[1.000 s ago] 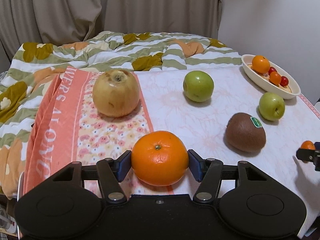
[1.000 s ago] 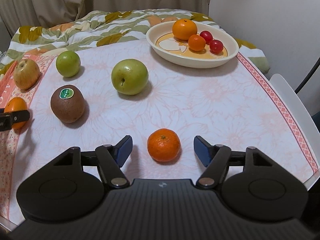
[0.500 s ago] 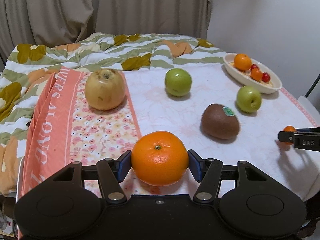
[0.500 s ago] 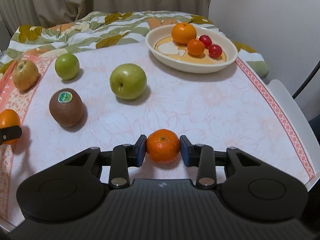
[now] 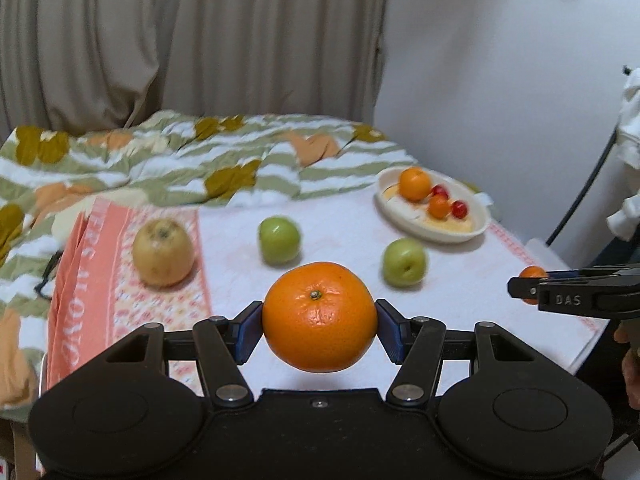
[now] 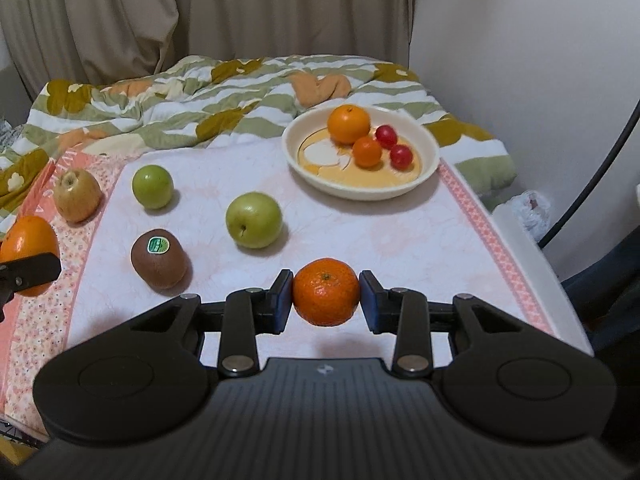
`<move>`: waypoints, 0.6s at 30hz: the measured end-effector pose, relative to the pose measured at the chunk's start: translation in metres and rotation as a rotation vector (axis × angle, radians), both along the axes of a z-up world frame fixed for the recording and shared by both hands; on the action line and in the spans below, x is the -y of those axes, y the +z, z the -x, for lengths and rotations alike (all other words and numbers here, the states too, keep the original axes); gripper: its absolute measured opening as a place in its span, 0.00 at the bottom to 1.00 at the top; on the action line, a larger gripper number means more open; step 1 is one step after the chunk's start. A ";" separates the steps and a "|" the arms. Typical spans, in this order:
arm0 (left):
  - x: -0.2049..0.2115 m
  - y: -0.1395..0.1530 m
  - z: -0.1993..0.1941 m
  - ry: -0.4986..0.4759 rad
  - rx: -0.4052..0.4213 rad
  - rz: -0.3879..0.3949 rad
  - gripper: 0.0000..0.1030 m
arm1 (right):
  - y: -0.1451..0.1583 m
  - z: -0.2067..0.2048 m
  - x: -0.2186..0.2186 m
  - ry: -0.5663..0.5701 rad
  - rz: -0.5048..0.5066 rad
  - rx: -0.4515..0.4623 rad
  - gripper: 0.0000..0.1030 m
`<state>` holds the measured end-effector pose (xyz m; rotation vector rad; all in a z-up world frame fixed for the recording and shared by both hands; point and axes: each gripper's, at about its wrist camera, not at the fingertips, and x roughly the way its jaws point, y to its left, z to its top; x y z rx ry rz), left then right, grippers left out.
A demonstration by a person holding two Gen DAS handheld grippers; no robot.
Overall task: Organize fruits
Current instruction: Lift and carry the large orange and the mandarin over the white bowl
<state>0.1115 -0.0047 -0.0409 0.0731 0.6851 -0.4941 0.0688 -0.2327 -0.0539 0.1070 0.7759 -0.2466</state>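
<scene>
Holding a big round orange tight between its blue pads, the left gripper was up off the white tablecloth. The right gripper squeezed a small orange mandarin the same way. The cream oval dish, with two oranges and two red fruits in it, sat ahead of both grippers, at the far right side of the cloth. It lay closer to the right gripper, so that hand probably had the shorter trip.
</scene>
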 end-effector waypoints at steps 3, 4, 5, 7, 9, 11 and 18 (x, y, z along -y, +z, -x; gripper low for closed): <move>0.014 0.012 0.005 -0.009 0.013 0.016 0.62 | 0.012 0.005 0.013 0.002 -0.001 0.012 0.49; 0.019 0.016 0.006 -0.009 0.018 0.020 0.62 | 0.017 0.007 0.020 0.001 -0.006 0.017 0.49; 0.025 0.018 0.008 -0.010 0.024 0.021 0.62 | 0.020 0.008 0.025 0.001 -0.009 0.023 0.49; 0.037 0.024 0.010 -0.008 0.038 0.021 0.62 | 0.026 0.010 0.037 0.008 -0.012 0.031 0.49; 0.049 0.028 0.013 0.002 0.047 0.024 0.62 | 0.031 0.010 0.051 0.024 -0.015 0.040 0.49; 0.063 0.031 0.014 0.021 0.057 0.026 0.62 | 0.037 0.009 0.067 0.054 -0.022 0.050 0.49; 0.121 0.045 0.014 0.117 0.085 0.033 0.62 | 0.052 -0.006 0.121 0.186 -0.035 0.092 0.49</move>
